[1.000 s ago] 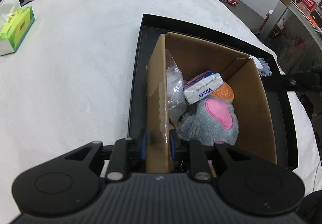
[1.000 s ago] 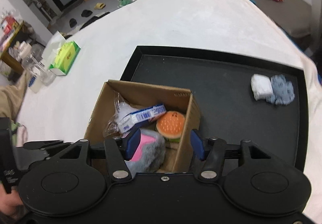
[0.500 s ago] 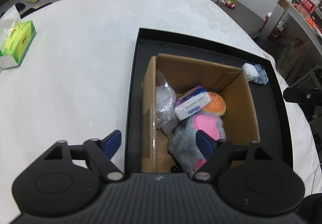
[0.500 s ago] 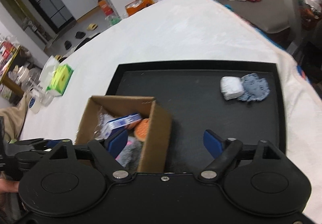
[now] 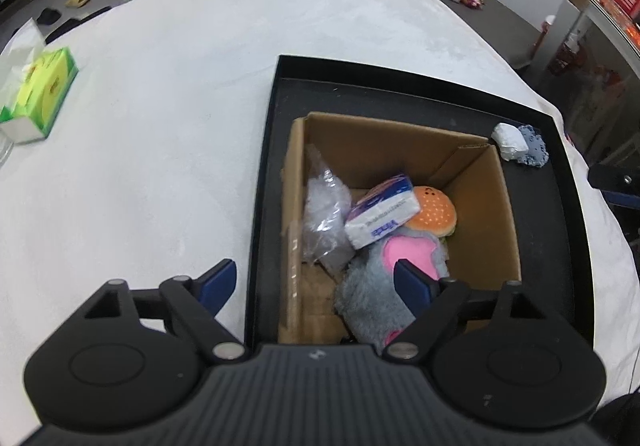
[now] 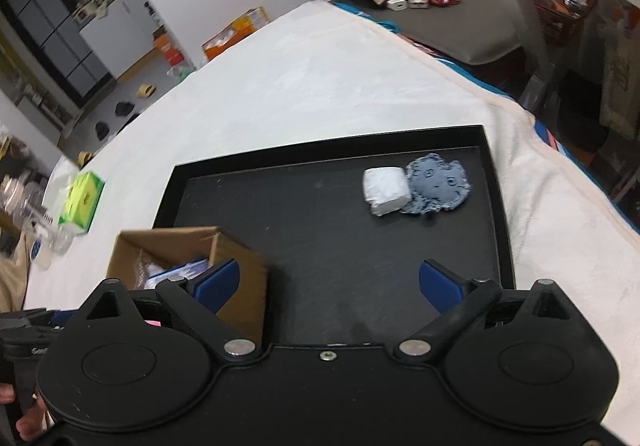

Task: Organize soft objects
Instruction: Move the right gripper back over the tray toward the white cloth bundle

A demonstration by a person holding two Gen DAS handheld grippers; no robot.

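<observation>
A cardboard box (image 5: 400,141) stands on the black tray (image 5: 400,85). Inside it lie a tissue pack (image 5: 382,215), a burger plush (image 5: 434,211), a grey and pink plush (image 5: 368,298) and a clear plastic bag (image 5: 322,217). My left gripper (image 5: 314,278) hovers over the box's left wall, its jaws opening and touching nothing. A white wad (image 6: 386,189) and a blue-grey cloth (image 6: 438,183) lie side by side near the tray's (image 6: 320,213) far right corner. My right gripper (image 6: 330,276) is over bare tray beside the box (image 6: 240,286), its jaws opening with nothing between them.
A green tissue box (image 5: 40,93) sits on the white table cover to the left, with clear jars (image 6: 24,197) beyond it. A person's hand (image 6: 28,422) shows at the lower left. Floor clutter and shelves surround the table.
My left gripper let go of the box's left wall, opened wide and drew back. My right gripper opened off the box's right wall and swung right over the tray.
</observation>
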